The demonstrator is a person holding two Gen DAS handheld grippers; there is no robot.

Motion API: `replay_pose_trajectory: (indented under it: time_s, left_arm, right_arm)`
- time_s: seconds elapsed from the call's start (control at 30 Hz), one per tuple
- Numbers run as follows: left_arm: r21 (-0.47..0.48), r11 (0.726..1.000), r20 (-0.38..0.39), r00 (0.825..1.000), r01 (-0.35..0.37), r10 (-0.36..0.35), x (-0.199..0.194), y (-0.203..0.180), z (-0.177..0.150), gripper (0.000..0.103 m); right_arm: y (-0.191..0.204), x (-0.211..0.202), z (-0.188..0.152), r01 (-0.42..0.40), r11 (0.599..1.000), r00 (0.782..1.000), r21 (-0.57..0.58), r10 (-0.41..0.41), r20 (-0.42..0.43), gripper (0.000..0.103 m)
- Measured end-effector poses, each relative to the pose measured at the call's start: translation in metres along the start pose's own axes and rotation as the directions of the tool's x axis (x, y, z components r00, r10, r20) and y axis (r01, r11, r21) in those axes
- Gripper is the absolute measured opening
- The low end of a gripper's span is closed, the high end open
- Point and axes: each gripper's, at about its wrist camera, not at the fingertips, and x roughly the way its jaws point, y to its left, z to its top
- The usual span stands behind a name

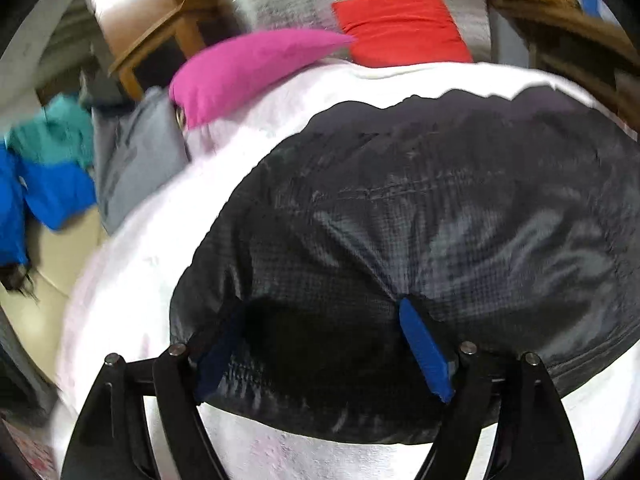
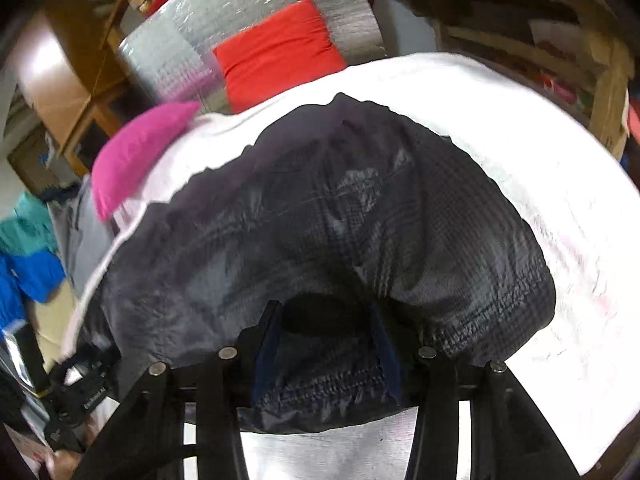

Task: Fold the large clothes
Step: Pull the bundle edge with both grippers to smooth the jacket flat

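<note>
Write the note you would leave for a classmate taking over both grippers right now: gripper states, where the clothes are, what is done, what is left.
Left gripper: jaws wide, near edge of the black garment lies between them.
Right gripper: jaws apart, the same hem bunched between; grip cannot be confirmed.
Black garment lies on the white cloth.
Red folded garment sits beyond; pink garment, grey, teal and blue clothes wait on the left.
Left: check the fold, then take the next piece.
</note>
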Motion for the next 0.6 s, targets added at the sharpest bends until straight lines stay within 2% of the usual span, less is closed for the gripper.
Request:
replay_pose_trajectory:
  time_s: [0.07,0.17,0.3,0.37,0.43,0.53,0.6]
  left_arm:
    - [0.000,1.000,0.004,1.000,-0.005,0.005,-0.001,-0.002,-0.001,0.081]
    - [-0.015,1.000,0.011,1.000,-0.001,0.001,-0.003,0.002,-0.004,0.085]
    - [-0.005,1.000,0.024,1.000,0.006,-0.006,0.002,0.008,-0.006,0.088]
    - [-0.009,1.000,0.031,1.000,0.000,0.001,0.001,0.007,-0.008,0.090]
    - [-0.027,0.999,0.035,0.999,-0.032,0.033,0.005,0.007,-0.009,0.100]
    - [-0.060,0.998,0.015,1.000,-0.022,0.023,0.009,0.011,-0.008,0.101]
    - [-0.091,0.996,0.003,1.000,0.004,-0.004,0.012,0.016,-0.007,0.101]
  right_arm:
    - [0.002,0.000,-0.001,0.018,0.999,1.000,-0.029,-0.018,0.001,0.050]
    - [-0.003,-0.008,-0.001,-0.005,1.000,0.999,-0.015,0.006,0.033,0.050]
    - [-0.013,-0.036,0.002,0.018,1.000,0.981,0.015,-0.020,0.193,0.050]
    - [-0.022,-0.043,0.005,0.047,0.998,0.970,0.048,-0.057,0.237,0.050]
    - [-0.033,-0.038,0.008,0.090,0.993,0.970,0.077,-0.105,0.219,0.050]
    - [-0.041,-0.018,0.007,0.115,0.991,0.985,0.068,-0.123,0.122,0.056]
    - [-0.040,-0.007,0.005,0.140,0.990,0.984,0.024,-0.142,0.104,0.060]
